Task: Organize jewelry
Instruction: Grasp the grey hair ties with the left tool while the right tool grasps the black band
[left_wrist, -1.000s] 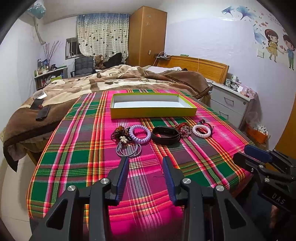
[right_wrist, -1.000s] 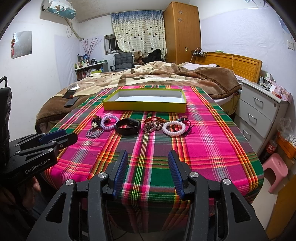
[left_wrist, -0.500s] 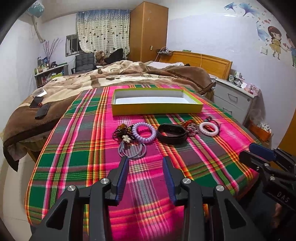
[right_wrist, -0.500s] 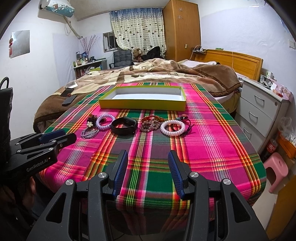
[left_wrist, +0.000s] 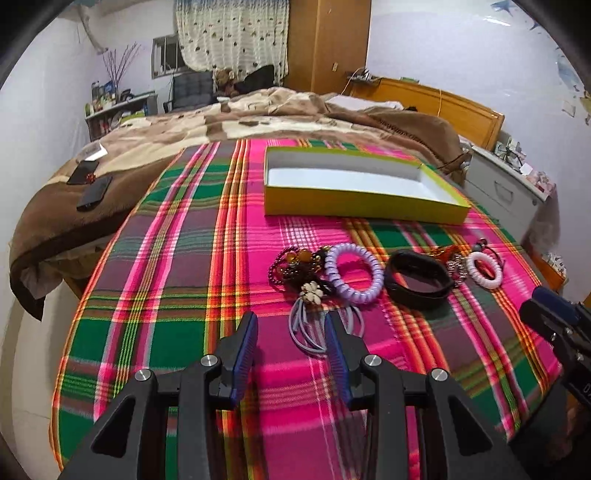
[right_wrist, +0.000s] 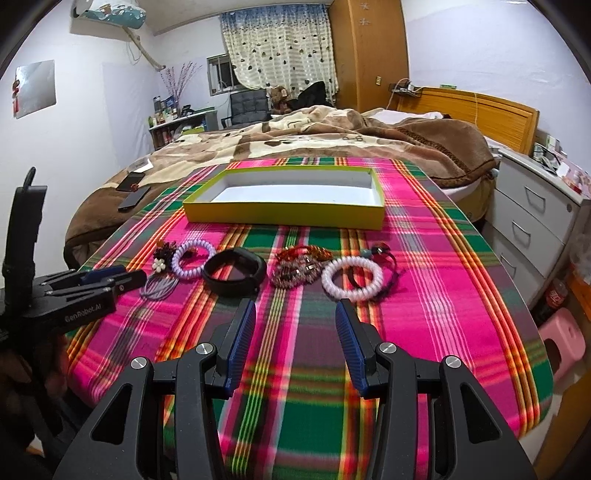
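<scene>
A row of jewelry lies on the plaid cloth: grey hair ties (left_wrist: 314, 330) with a flower charm, dark beads (left_wrist: 291, 264), a purple coil bracelet (left_wrist: 354, 273), a black band (left_wrist: 419, 278), a red beaded bracelet (right_wrist: 301, 266) and a white coil bracelet (right_wrist: 352, 278). Behind them stands an empty yellow box (left_wrist: 354, 206), also in the right wrist view (right_wrist: 284, 216). My left gripper (left_wrist: 291, 330) is open, just short of the grey hair ties. My right gripper (right_wrist: 295, 321) is open and empty, in front of the red and white bracelets.
The plaid table (right_wrist: 461, 295) drops off at its front and right edges. A bed with a brown blanket (right_wrist: 332, 136) lies behind it, with phones (left_wrist: 94, 192) on it. White drawers (right_wrist: 532, 218) and a pink stool (right_wrist: 563, 343) stand at the right.
Both grippers have moved forward over the table toward the jewelry row. The left one has come up close to the grey hair ties. Both stay open.
</scene>
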